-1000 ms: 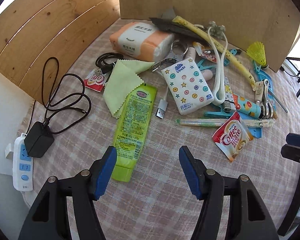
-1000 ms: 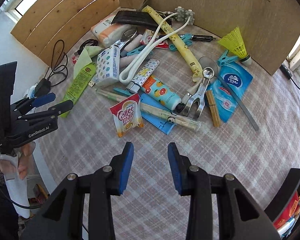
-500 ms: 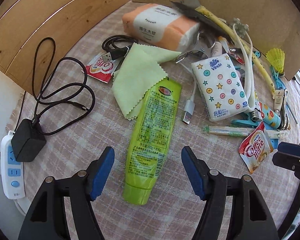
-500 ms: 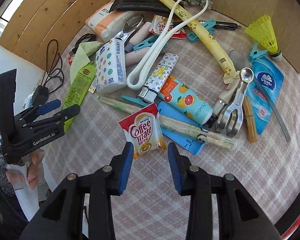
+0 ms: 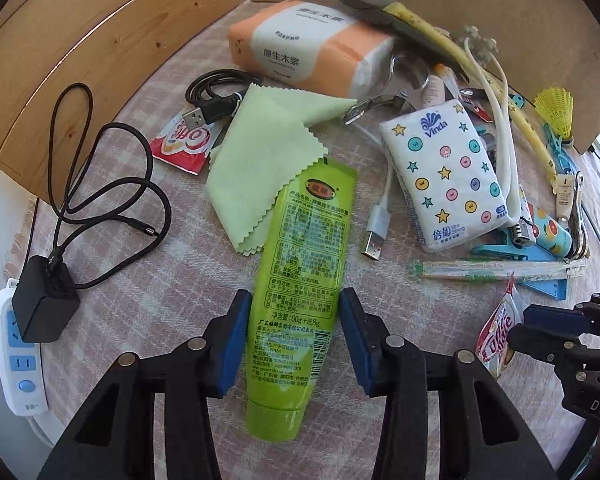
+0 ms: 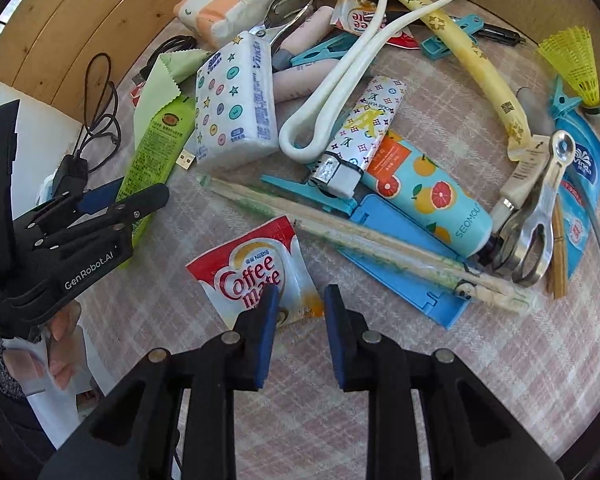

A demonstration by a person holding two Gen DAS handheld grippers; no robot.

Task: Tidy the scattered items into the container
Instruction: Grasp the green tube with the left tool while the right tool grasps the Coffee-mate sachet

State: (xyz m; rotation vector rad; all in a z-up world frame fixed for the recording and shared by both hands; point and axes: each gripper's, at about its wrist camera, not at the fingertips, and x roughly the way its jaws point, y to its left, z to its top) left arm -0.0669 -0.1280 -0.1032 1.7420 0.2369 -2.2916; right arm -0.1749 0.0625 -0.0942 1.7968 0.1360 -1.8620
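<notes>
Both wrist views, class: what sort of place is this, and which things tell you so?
Probably a home tabletop staged for a tidying exercise: a checked tablecloth strewn with household bits such as a tissue pack and a green tube, wooden boards around it, and a power strip at the edge.

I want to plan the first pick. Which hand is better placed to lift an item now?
Left. Its tongs are closing with the green tube squarely between them. The right tongs, also closing, reach only a corner of the Coffee-mate sachet.
</notes>
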